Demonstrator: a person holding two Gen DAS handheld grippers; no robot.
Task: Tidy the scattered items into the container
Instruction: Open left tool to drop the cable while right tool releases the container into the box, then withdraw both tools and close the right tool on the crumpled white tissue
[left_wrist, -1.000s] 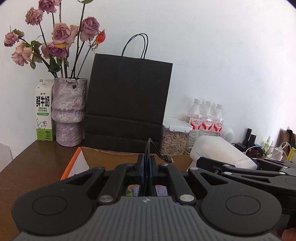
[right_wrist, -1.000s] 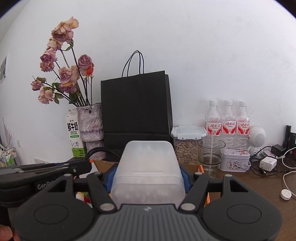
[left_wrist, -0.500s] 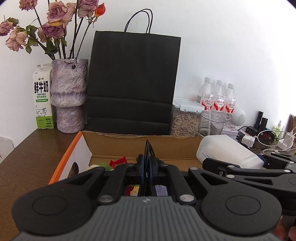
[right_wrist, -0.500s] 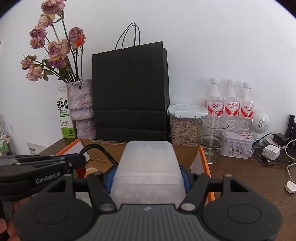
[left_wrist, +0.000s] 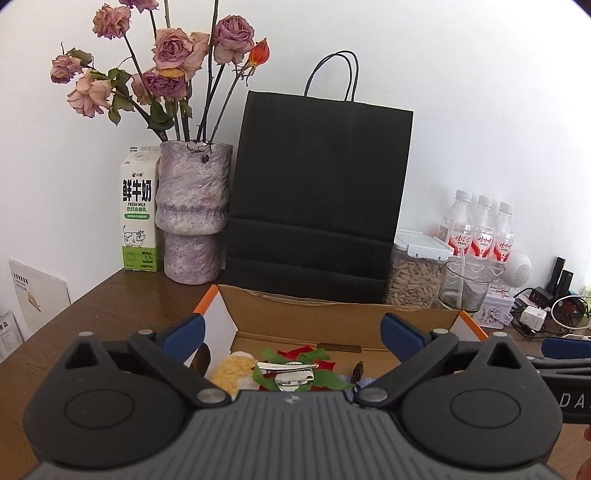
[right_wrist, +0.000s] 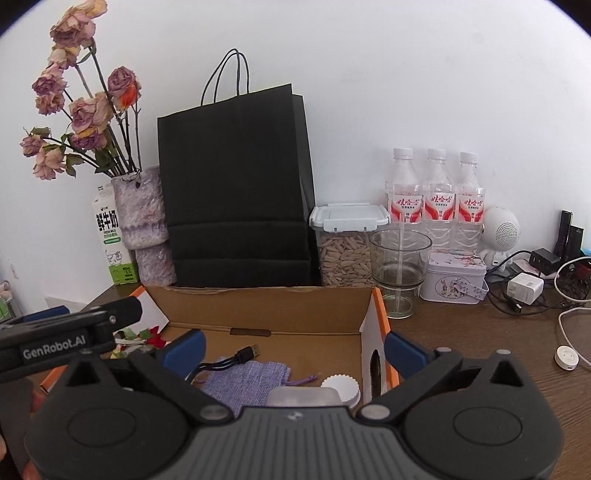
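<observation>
Now both my grippers, left (left_wrist: 291, 330) and right (right_wrist: 293, 349), jaws just spread wide and released, nothing clamped, cable (right_wrist: 229, 360) and white bottle (right_wrist: 314, 397) lying inside cardboard box (right_wrist: 258, 302) near table's back edge.

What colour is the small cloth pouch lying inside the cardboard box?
The cloth pouch is light purple, a lavender weave; it shows best in the right wrist view.
</observation>
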